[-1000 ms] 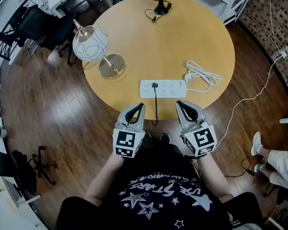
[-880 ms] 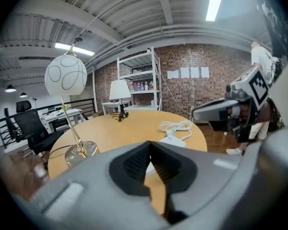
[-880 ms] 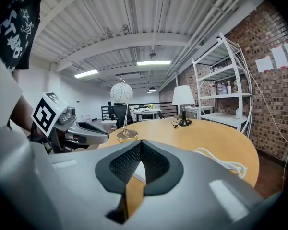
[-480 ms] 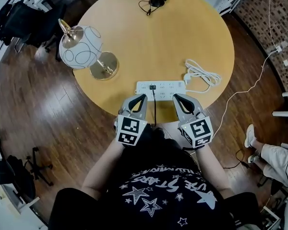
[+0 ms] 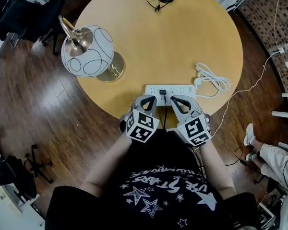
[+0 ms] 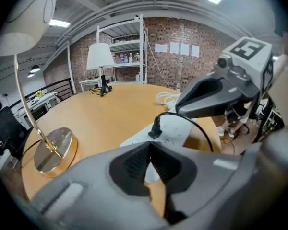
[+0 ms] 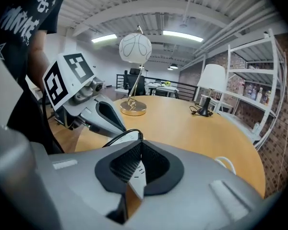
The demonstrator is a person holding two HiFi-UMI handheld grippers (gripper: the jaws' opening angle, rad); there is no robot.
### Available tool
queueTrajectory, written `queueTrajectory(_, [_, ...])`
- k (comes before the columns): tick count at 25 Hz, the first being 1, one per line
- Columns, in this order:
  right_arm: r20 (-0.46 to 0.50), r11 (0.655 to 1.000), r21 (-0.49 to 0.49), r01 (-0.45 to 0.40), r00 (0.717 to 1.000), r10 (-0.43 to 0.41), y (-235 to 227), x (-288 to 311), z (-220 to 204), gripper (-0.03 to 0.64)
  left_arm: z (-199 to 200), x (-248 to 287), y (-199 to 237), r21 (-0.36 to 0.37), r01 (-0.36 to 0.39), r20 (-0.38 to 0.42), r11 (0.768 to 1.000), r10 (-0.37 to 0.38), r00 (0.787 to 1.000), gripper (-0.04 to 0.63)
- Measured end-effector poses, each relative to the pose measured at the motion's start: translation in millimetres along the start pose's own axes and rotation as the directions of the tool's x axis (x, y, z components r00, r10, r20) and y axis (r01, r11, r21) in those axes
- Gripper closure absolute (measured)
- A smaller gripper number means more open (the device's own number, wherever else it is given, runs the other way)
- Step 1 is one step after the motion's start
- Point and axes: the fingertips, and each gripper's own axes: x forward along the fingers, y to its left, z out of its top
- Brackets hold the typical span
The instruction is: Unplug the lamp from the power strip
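A big round wooden table (image 5: 182, 37) holds a lamp (image 5: 89, 51) with a white ball shade and a gold foot on its left side, well apart from the white power strip (image 5: 175, 88) that lies near the front edge. The left tool (image 5: 148, 101) and the right tool (image 5: 178, 101) sit just in front of the strip, both pinched closed with nothing in them. A small black plug (image 5: 162, 92) is stuck in the strip, and its cord (image 5: 164, 114) runs down between the two tools.
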Motion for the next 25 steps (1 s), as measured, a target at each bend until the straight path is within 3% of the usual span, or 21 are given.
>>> queueTrajectory(4, [-0.072,0.996,-0.087,-0.034,0.997,0.028,0,13,-4,0.607,-3,3,-1,0.017,0.026,-0.039,1.000,-0.026,0.999,0.592])
queueTrajectory(11, [-0.112,0.987,-0.115,-0.108,0.989,0.096,3,28,-12,0.601,-9,10,8,0.001,-0.001,-0.079,1.000,0.001,0.997,0.592])
queueTrajectory(21, [-0.154,0.966,-0.143,-0.218,0.969,0.196,12,48,-15,0.468,-8,15,8,0.024,0.014,-0.112,1.000,-0.011,0.994,0.592])
queueTrajectory(25, [-0.137,0.960,-0.137,-0.243,0.965,0.224,12,57,-8,0.459,-8,15,7,0.025,0.024,-0.136,0.999,-0.021,0.990,0.592])
